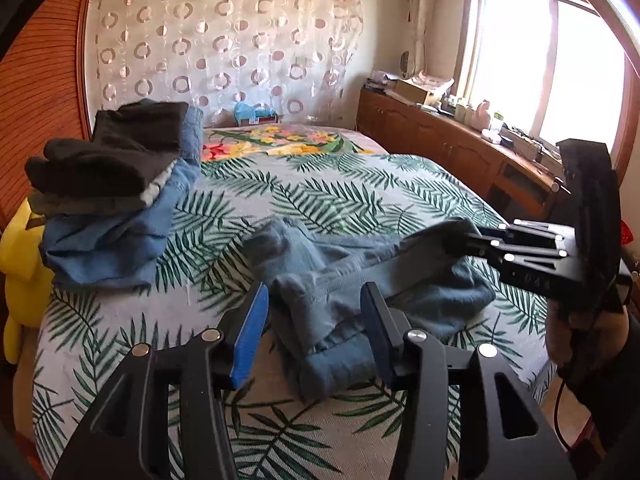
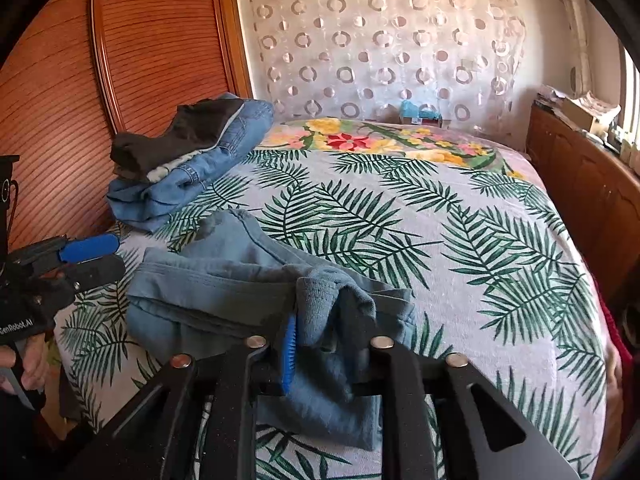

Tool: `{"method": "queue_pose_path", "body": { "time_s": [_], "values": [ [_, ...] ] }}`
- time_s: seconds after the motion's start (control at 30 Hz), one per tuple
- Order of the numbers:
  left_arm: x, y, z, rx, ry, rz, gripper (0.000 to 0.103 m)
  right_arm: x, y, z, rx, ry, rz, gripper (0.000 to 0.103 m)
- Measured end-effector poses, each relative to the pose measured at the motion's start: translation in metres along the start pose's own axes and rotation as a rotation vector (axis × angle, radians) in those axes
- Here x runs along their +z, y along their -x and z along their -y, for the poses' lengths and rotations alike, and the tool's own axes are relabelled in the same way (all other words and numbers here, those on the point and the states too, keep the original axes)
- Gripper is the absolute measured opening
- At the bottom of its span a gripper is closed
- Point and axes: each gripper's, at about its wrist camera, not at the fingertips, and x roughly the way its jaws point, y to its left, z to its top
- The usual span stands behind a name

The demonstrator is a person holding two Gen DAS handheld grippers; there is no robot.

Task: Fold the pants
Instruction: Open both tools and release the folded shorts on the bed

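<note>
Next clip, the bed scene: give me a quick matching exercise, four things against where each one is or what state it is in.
Things:
1. grey-blue pants
2. stack of folded clothes
3. left claw
4. right claw

Places or states:
A. open, nothing gripped
B. piled by the wooden headboard
C. closed on a bunch of fabric
D. crumpled at the near end of the leaf-print bedspread

Pairs: 1-D, 2-B, 3-A, 4-C
</note>
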Motion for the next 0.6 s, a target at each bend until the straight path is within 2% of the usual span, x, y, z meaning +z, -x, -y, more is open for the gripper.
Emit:
{"method": "queue_pose_path", "body": {
  "time_s": [0.1, 0.2, 0.27, 0.33, 0.6],
  "values": [
    [-0.007, 0.001, 0.001, -0.004, -0.001, -0.017, 0.049, -0.002, 0.009, 0.003, -0.005, 0.004, 0.003, 0.031],
    [-0.013, 0.003, 0.000, -0.008, -0.011, -0.032, 0.049, -0.007, 0.019, 0.005, 0.004, 0.016, 0.005, 0.032],
    [-0.016, 0.003, -0.001, -0.006, -0.016, -0.044, 0.049, -0.012, 0.024, 0.005, 0.012, 0.035, 0.001, 0.037],
    [-0.019, 0.001, -0.002, 0.003, -0.021, -0.056, 0.049, -0.016, 0.026, 0.006, 0.013, 0.048, -0.009, 0.048],
    [-0.017, -0.019, -0.009, 0.048, -0.038, -0.120, 0.049, -0.023, 0.008, 0.009, 0.032, 0.048, -0.095, 0.049]
  ]
}}
